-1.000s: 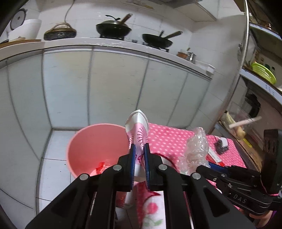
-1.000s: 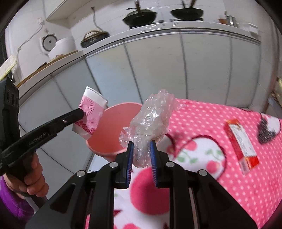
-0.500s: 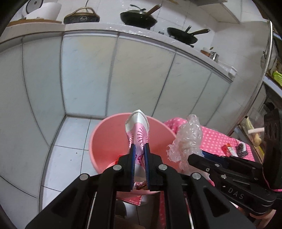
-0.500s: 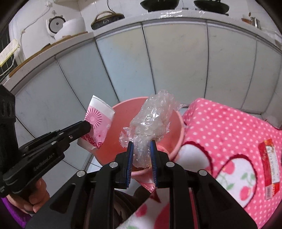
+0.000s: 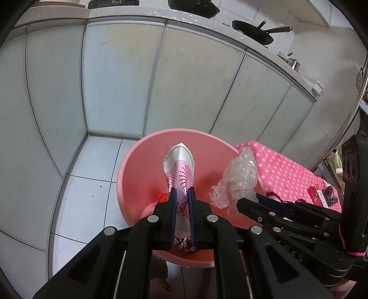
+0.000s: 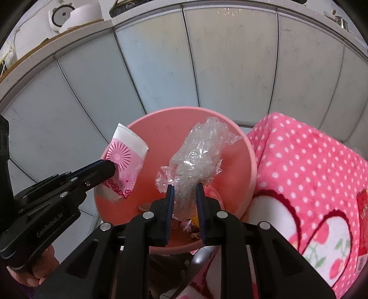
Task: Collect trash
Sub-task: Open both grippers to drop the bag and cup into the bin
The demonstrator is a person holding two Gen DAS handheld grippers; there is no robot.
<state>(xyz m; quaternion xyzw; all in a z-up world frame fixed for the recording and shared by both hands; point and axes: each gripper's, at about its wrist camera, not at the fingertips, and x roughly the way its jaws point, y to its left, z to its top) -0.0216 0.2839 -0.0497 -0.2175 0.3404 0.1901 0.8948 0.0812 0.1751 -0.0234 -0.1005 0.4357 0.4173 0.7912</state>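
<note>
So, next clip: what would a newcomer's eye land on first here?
Probably the pink bucket on the tiled floor beside the polka-dot blanket. Over it, the left claw pinches a squashed pink paper cup, and the right claw grips crumpled clear plastic wrap.

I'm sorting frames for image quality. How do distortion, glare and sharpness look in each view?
Left wrist view: strong fisheye bends the cabinet doors, dark corner vignette, bright sheen along the countertop edge, paper cup sharp. Right wrist view: same curved panels, plastic wrap glints slightly, pink bin crisp, no motion blur.
</note>
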